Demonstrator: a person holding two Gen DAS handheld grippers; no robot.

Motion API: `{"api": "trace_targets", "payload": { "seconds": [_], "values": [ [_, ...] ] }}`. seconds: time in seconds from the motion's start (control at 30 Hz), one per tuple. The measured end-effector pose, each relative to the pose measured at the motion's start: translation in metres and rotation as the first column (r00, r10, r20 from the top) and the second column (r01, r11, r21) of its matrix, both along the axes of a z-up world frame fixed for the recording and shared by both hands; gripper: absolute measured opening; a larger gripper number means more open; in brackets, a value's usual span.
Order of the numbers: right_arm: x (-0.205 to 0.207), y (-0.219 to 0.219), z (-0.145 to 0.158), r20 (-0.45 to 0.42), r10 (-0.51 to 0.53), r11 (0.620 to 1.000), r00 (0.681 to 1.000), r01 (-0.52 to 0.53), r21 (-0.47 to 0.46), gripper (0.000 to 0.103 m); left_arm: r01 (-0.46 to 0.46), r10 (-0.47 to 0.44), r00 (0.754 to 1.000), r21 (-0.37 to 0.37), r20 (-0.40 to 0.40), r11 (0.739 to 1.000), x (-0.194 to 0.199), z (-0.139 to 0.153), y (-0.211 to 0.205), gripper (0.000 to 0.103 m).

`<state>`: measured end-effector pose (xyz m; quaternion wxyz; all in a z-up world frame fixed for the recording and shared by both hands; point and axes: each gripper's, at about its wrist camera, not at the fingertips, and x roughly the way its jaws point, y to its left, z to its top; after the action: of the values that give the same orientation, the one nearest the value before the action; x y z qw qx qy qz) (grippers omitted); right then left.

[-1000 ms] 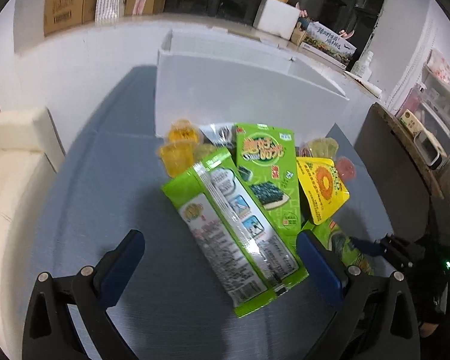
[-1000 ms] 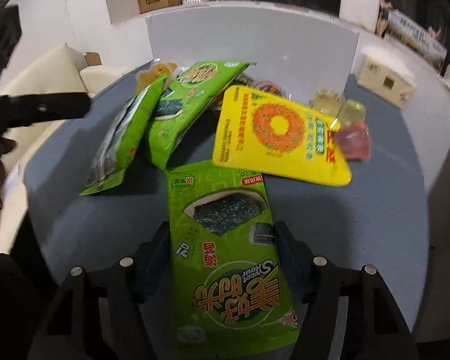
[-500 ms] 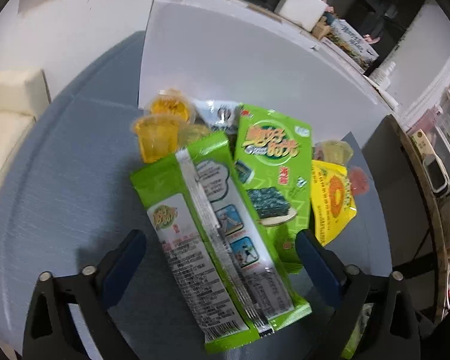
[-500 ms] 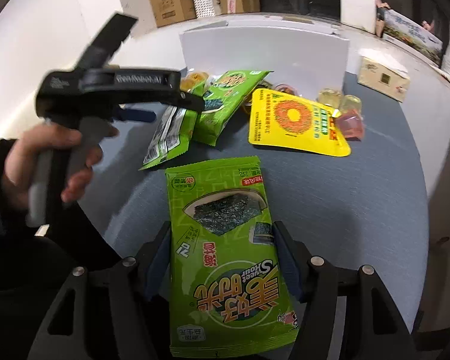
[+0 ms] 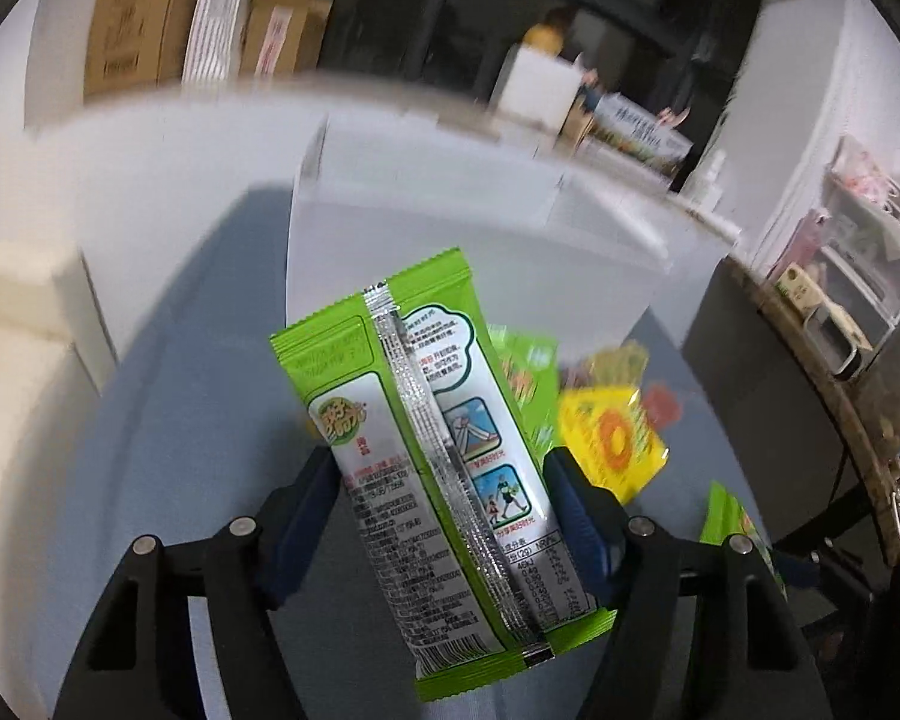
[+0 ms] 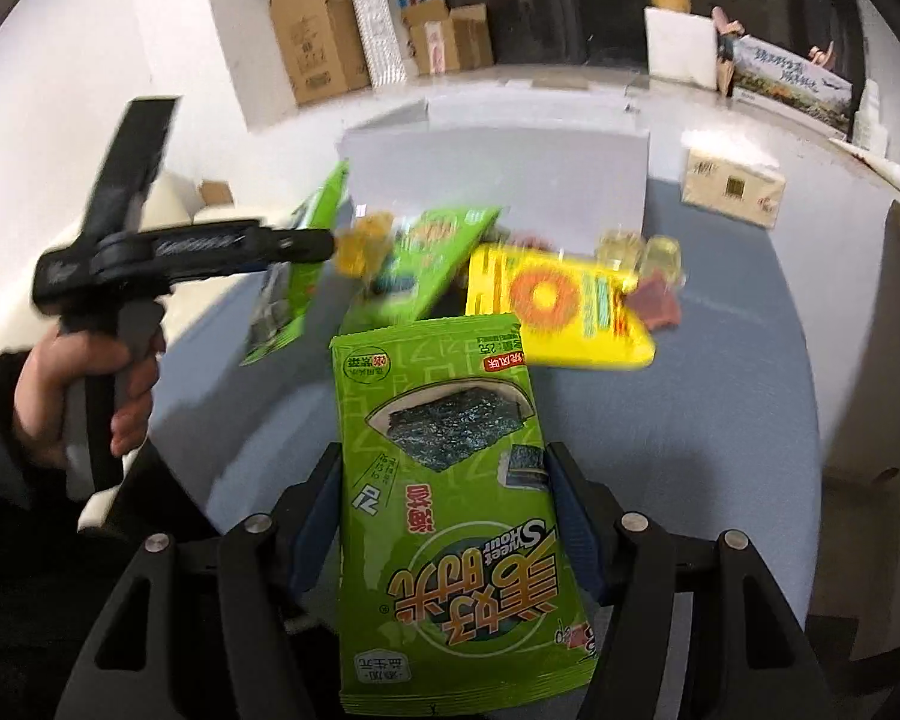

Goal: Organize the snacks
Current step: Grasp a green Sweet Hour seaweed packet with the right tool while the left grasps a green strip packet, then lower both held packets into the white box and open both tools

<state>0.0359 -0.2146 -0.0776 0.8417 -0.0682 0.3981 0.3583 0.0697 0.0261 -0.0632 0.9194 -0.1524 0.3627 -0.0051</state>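
Both grippers are clamped on seaweed packs. The left gripper (image 5: 441,516) holds one pack (image 5: 426,456) back-side up, lifted off the surface (image 5: 210,420) — prob. headed for the white box (image 5: 468,252) behind. The right gripper (image 6: 441,516) pinches a second pack (image 6: 450,510) by its edges. A yellow bag (image 6: 558,312) and jelly cups (image 6: 642,252) lie near the box.

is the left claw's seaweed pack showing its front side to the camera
No, the seaweed pack in the left claw shows its back: centre seam, printed text and nutrition table.
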Motion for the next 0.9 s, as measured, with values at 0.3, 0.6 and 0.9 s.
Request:
{"api": "trace_targets", "payload": {
  "seconds": [0.3, 0.6, 0.9],
  "values": [
    [0.092, 0.044, 0.079, 0.124, -0.094, 0.992, 0.988, 0.083, 0.092, 0.069, 0.067, -0.079, 0.983, 0.081, 0.163, 0.994, 0.079, 0.081, 0.023, 0.075],
    [0.247, 0.085, 0.111, 0.036, -0.186, 0.973, 0.982, 0.179, 0.143, 0.073, 0.052, -0.077, 0.985, 0.159, 0.152, 0.986, 0.18, 0.1, 0.046, 0.077],
    [0.278, 0.088, 0.103, -0.029, -0.242, 0.953, 0.97, 0.243, 0.183, 0.103, 0.025, -0.035, 0.996, 0.134, 0.077, 0.991, 0.187, 0.079, 0.068, 0.103]
  ]
}}
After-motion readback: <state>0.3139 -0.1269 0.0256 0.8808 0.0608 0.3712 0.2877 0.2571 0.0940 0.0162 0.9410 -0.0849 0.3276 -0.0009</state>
